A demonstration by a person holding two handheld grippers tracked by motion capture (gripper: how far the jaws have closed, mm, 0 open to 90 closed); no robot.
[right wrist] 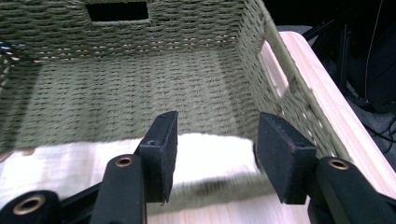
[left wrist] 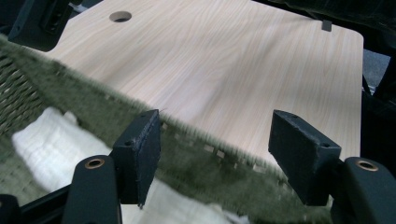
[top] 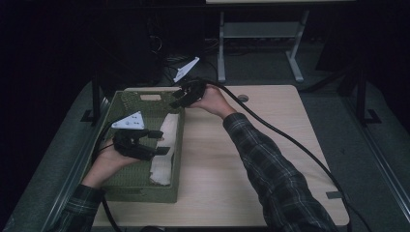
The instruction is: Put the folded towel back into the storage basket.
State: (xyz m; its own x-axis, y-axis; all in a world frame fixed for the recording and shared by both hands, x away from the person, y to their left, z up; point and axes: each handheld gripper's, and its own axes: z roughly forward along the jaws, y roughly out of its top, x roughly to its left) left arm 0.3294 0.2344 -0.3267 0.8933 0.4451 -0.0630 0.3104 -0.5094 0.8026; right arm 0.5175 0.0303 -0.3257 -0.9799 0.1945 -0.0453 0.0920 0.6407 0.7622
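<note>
Between the black jaws of the left gripper (top: pixel 155 141), which stand apart and hold nothing, runs the right-hand rim of the green woven rectangular basket (top: pixel 126 189), with the white folded cloth (top: pixel 163 154) just below them inside it. The right gripper (top: pixel 177 98) hangs over the basket's far right corner, its jaws likewise spread and empty; its own view looks down past them onto the far end of the cloth (right wrist: pixel 205 156) and the bare woven floor beyond. The cloth lies lengthwise along the basket's right wall, partly riding up against it. It looks soft, light and limp, so it would likely sag and unfold if lifted by one point; a pinch on a folded edge at each end, one gripper apiece, seems the surest hold. The basket sits at the left of the pale wooden worktop (top: pixel 270 159), whose remaining surface is bare. Plaid sleeves cover both forearms.
</note>
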